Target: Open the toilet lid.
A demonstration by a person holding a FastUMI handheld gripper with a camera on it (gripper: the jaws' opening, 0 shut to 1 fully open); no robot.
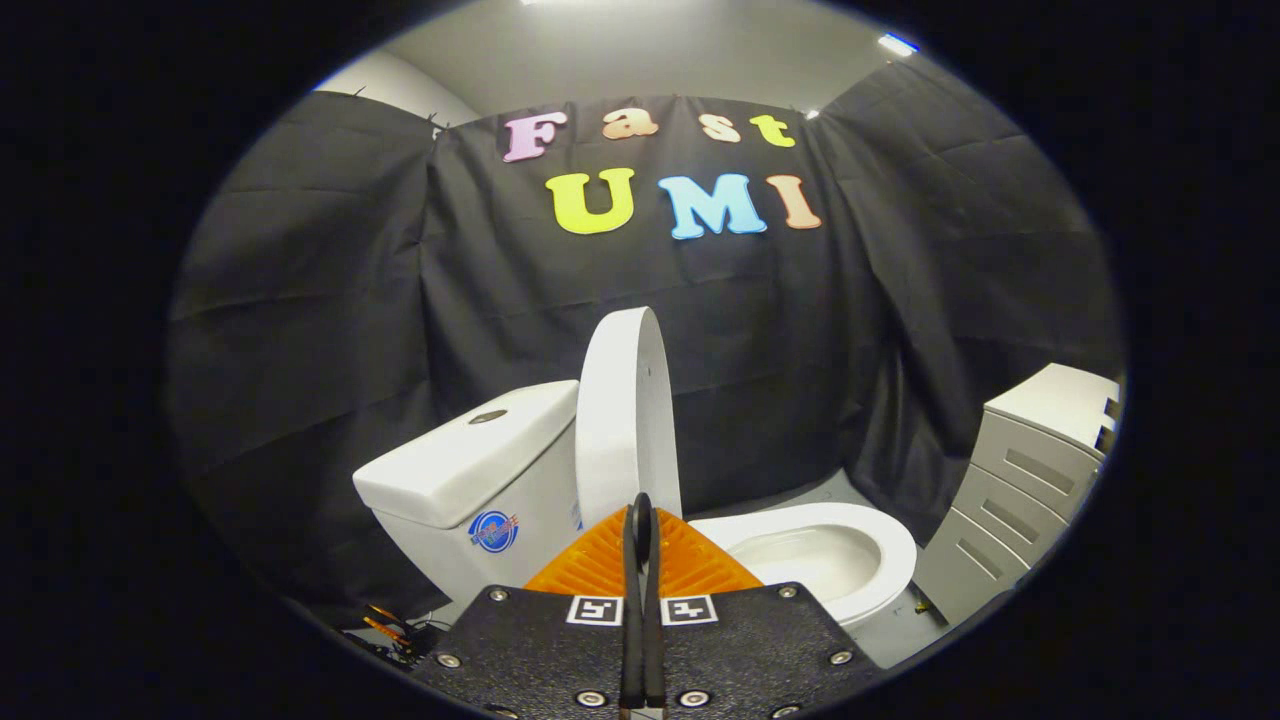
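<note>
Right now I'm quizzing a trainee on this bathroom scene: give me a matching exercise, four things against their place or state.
Things:
1. lid
2. tank
3. drawer cabinet
4. gripper

Places or states:
A. fingers closed together, holding nothing
B. raised upright
C. beside the bowl, on the side away from the tank
D. behind the lid, button on top

Pairs: 1-B, 2-D, 3-C, 4-A

Bright ceiling strip lights (897, 44) overhead; glossy white porcelain toilet (560, 470) gleams, focus sharp, fisheye bending straight lines near the rim.
</note>
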